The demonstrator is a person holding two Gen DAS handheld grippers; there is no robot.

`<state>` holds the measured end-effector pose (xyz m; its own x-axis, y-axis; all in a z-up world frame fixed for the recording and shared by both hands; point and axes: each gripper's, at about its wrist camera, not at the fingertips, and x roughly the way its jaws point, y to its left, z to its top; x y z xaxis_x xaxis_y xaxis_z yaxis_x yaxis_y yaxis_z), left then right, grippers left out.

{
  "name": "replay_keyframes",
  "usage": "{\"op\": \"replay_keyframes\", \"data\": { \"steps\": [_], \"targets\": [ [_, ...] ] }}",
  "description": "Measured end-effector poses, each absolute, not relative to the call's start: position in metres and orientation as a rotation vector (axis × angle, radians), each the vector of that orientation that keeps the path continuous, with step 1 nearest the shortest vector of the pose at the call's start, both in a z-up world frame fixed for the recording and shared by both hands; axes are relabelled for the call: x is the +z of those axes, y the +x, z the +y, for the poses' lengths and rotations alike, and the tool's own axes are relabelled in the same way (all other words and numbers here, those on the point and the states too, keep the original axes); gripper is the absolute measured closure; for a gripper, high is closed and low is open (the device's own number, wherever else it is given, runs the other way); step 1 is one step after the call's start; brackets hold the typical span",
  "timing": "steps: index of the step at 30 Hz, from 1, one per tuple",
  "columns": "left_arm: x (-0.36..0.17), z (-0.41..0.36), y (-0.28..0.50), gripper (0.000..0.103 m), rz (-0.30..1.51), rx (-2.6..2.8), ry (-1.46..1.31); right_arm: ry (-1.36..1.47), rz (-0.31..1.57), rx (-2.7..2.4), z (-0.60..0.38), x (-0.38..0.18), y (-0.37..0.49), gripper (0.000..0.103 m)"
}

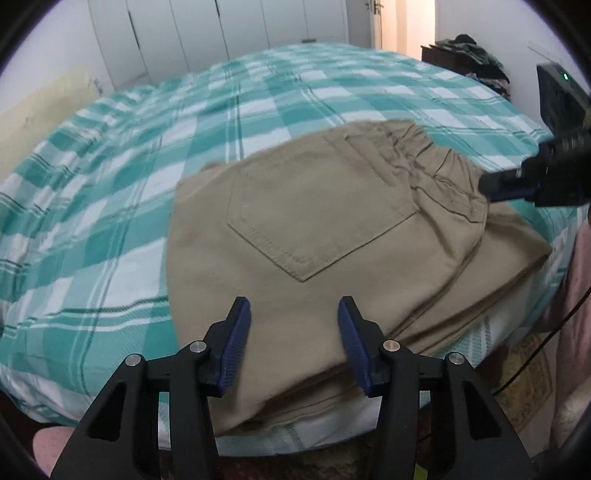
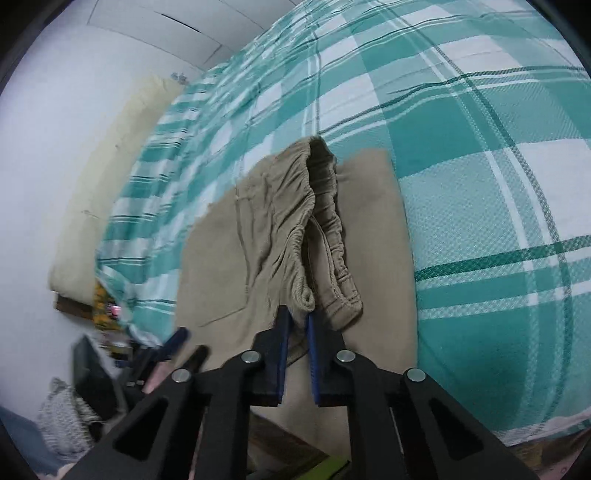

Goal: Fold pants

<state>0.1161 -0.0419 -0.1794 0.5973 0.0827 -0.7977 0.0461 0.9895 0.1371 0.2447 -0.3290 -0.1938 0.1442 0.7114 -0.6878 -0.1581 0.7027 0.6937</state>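
I note the pants point(image 1: 314, 221) lie folded in layers at the bed point(image 1: 147, 155) edge. My right gripper point(image 2: 295, 325) is clamped on the elastic waistband point(image 2: 317, 236); my left gripper point(image 1: 293, 317) stands apart over the near fold, gripping nothing. Risk: a one-sided pull drags the stack askew or off the edge.

Bed covered with teal-and-white checked sheet point(image 1: 147, 192), lightly creased. White wardrobe doors point(image 1: 207, 29) behind the far edge of the bed. Cream pad or cushion point(image 2: 107, 177) lies along the wall beside the bed. Dark cabinet point(image 1: 439, 55) in the far corner carries a heap of dark clothes point(image 1: 476, 55). Doorway point(image 1: 413, 22) beside it, lit warm. Thin cable point(image 1: 543, 339) hangs off the near bed edge. Grey knitted cloth point(image 2: 62, 421) low by the bedside.
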Motion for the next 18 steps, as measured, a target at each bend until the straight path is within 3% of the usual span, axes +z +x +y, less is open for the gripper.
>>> {"op": "replay_keyframes", "data": {
  "steps": [1,2,3,9,16,17,18],
  "targets": [
    [-0.179,-0.042,0.117,0.052,0.936,0.012,0.142,0.523,1.269,0.655,-0.336,-0.188,0.247,0.074],
    [-0.178,-0.038,0.119,0.051,0.940,0.008,0.120,0.530,1.263,0.652,-0.341,-0.186,0.248,0.059],
    [-0.179,-0.036,0.120,0.051,0.942,0.005,0.101,0.565,1.268,0.658,-0.349,-0.185,0.251,0.054],
    [-0.181,-0.035,0.119,0.050,0.938,0.003,0.072,0.809,1.444,0.706,-0.349,-0.220,0.250,0.054],
    [-0.183,-0.034,0.118,0.050,0.936,-0.004,0.068,0.744,1.390,0.665,-0.327,-0.231,0.257,0.046],
    [-0.184,-0.035,0.118,0.050,0.934,-0.006,0.071,0.736,1.385,0.664,-0.324,-0.233,0.258,0.046],
    [-0.183,-0.035,0.118,0.050,0.934,-0.008,0.075,0.712,1.380,0.673,-0.319,-0.234,0.259,0.056]
  ]
}}
